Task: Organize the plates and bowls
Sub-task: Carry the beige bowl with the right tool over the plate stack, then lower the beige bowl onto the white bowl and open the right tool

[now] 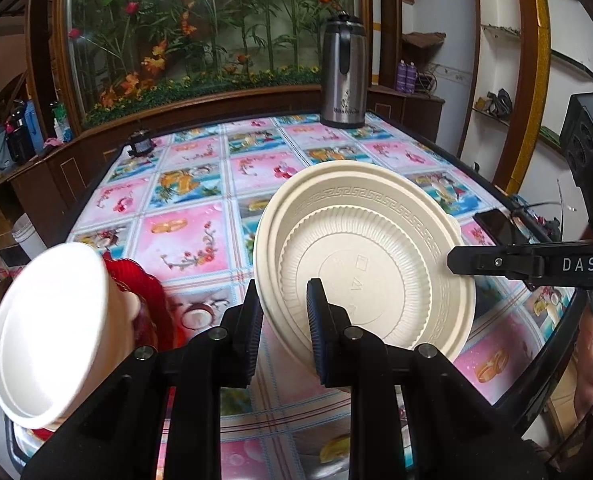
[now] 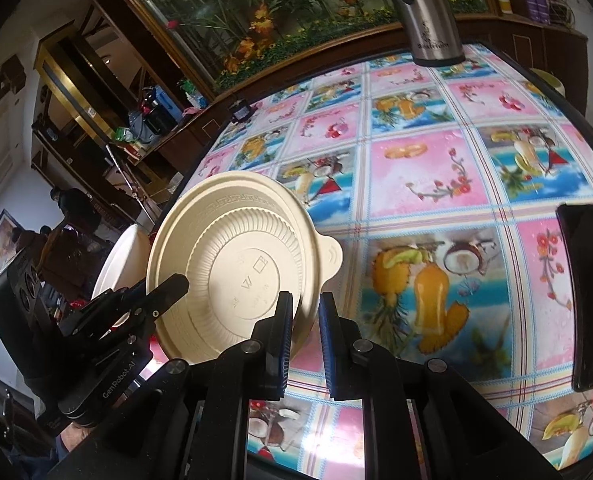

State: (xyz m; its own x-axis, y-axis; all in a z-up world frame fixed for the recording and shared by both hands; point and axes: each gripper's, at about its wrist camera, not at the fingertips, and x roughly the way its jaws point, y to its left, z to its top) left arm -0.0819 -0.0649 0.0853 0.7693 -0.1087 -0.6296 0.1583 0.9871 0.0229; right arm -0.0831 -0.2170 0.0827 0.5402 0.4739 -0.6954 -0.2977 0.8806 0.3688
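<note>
Above the table (image 1: 200,240), both grippers (image 1: 282,332) (image 2: 305,344) are pinching the plate's (image 1: 368,256) rim, nearly closed; keeping them level avoids twisting.

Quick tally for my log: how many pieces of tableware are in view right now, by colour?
Cream round plastic plate with embossed key-pattern rim, tilted, gripped on opposite rims by the left tongs and right tongs: 1
White round bowl, left of it: 1
Red ridged dish, partly hidden behind the bowl: 1
Total: 3
</note>
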